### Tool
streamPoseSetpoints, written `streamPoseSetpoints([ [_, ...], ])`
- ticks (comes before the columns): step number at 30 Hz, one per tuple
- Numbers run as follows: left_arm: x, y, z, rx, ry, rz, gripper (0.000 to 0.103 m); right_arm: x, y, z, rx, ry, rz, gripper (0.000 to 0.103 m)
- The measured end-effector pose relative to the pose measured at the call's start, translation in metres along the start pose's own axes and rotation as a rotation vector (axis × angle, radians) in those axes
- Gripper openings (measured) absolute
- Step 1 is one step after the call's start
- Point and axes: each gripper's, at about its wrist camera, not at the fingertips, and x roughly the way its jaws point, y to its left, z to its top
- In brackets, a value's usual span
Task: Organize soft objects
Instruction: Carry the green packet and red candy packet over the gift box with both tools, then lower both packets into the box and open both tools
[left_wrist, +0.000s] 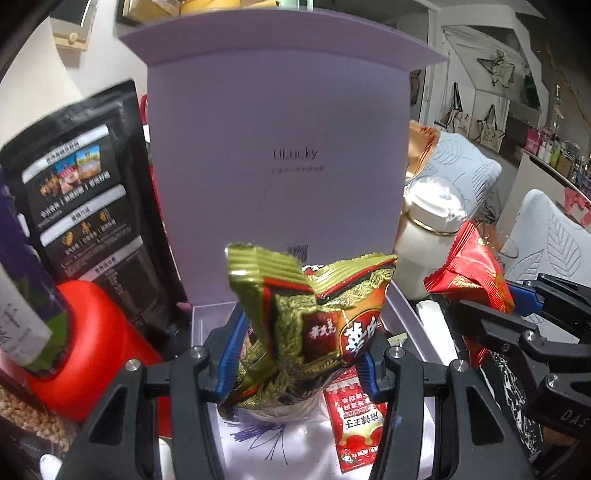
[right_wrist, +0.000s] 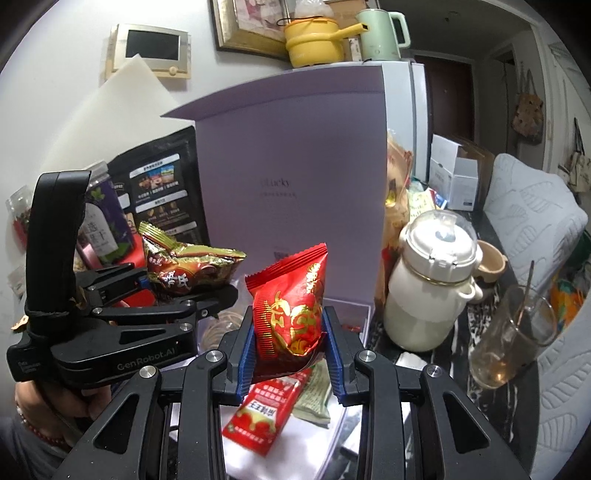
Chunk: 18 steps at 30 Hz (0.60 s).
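Both tools are loaded above the open lilac gift box (left_wrist: 207, 332): the left gripper (left_wrist: 295, 354) is clenched on a crumpled green-and-gold snack packet (left_wrist: 317, 302), and the right gripper (right_wrist: 290, 350) is clamped on a puffy red snack packet (right_wrist: 291, 306). Each packet hangs over the box's near cavity, where a flat red sachet (right_wrist: 266, 417) and a pale green sachet (right_wrist: 316, 398) already lie on the white lining. The likeliest trouble is a hard squeeze bursting an air-filled packet, since the red one bulges between the blue pads (right_wrist: 245, 350). The two tools sit close side by side, so lowering both at once could knock them together or catch the box's right wall. The tall upright lid (left_wrist: 277, 147) stands just behind; a push to the far side could tip it. On the right, the white jug (right_wrist: 432, 288) and the glass with a spoon (right_wrist: 513, 339) stand near enough that a wide outward swing could topple them.
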Motion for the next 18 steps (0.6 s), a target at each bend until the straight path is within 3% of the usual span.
streamPoseSetpoints([
  [11,0.034,0.006,-0.008,-0.019,0.066,-0.015,0.051,0.034,-0.011,-0.011,0.038,0.091,0.038,0.033],
  [18,0.052,0.005,-0.016,-0.026,0.123,-0.018,0.051,0.051,-0.007,-0.018,0.023,0.132,0.016,0.033],
])
